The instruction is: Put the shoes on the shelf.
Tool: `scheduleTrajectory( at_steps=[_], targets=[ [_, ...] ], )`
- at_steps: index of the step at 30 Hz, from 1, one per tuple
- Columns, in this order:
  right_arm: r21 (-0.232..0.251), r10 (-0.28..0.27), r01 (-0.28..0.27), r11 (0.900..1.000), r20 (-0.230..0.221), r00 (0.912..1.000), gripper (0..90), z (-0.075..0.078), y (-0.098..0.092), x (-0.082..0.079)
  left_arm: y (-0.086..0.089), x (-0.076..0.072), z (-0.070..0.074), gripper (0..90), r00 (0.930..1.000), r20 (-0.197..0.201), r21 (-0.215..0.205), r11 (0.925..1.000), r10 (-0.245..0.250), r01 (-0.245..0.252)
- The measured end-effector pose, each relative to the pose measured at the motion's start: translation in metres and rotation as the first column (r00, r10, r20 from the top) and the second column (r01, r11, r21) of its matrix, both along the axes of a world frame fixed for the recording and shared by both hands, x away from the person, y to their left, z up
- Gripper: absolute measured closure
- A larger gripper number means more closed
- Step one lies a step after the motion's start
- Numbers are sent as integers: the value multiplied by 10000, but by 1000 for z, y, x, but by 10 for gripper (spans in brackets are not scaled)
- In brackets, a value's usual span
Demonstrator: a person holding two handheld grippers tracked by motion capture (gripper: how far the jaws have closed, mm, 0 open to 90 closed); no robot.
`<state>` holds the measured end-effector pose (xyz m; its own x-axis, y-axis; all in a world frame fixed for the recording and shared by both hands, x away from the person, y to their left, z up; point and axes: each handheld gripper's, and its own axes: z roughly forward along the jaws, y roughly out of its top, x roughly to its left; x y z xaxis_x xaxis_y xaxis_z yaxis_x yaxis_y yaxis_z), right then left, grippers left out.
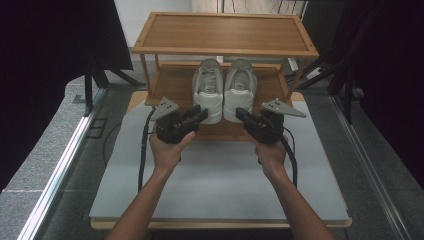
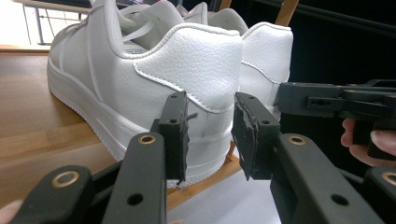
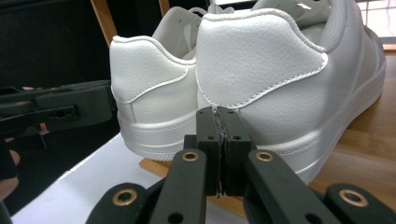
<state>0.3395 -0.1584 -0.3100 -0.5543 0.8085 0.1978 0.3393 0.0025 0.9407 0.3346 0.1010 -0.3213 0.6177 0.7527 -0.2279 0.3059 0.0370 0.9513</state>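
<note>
Jaws of my right gripper (image 3: 219, 122) sat closed behind the right sneaker's (image 1: 240, 90) heel, empty; left gripper (image 2: 210, 126) stood half-open beside it, holding nothing.

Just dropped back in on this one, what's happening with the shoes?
A person holds a gripper in each hand at the heels of a pair of white sneakers on the lower shelf of a wooden shoe rack. The left gripper has its jaws open around the heel of the left sneaker, not yet pressing it. The right gripper has its jaws shut together just behind the heel of the right sneaker, with nothing seen between them.
</note>
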Motion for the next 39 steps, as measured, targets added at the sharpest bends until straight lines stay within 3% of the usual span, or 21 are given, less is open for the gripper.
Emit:
scheduleTrajectory(
  at_steps=[2, 8, 14, 17, 23, 30, 39],
  targets=[
    [-30, -55, 55, 10000, 41, 10000, 865, 0, 1, 1, -2, 4, 0, 646, 9993, 45, 22, 9993, 379, -379],
    [-24, -211, 211, 9998, 97, 9997, 868, -1, -1, 6, -3, 12, 0, 644, 9990, -122, -191, 9989, 436, -439],
    [113, -154, 153, 9998, 84, 9998, 871, -3, -5, 15, -8, 7, 0, 635, 9992, -126, -204, 9991, 371, -373],
    [112, -99, 98, 9999, 116, 9999, 870, -3, -5, 16, -13, 3, -2, 636, 9997, -41, 156, 9996, 256, -255],
    [216, -193, 191, 9996, 69, 9998, 868, -4, -6, 17, -17, 9, 0, 662, 9988, -99, 368, 9981, 490, -486],
    [250, -181, 179, 9995, 78, 9998, 869, -3, -6, 18, -20, 18, 2, 667, 9968, -157, 397, 9962, 780, -774],
    [290, -164, 160, 9995, 147, 9998, 871, -5, -5, 19, -19, 19, 0, 669, 9971, -156, 348, 9966, 747, -742]
  ],
)
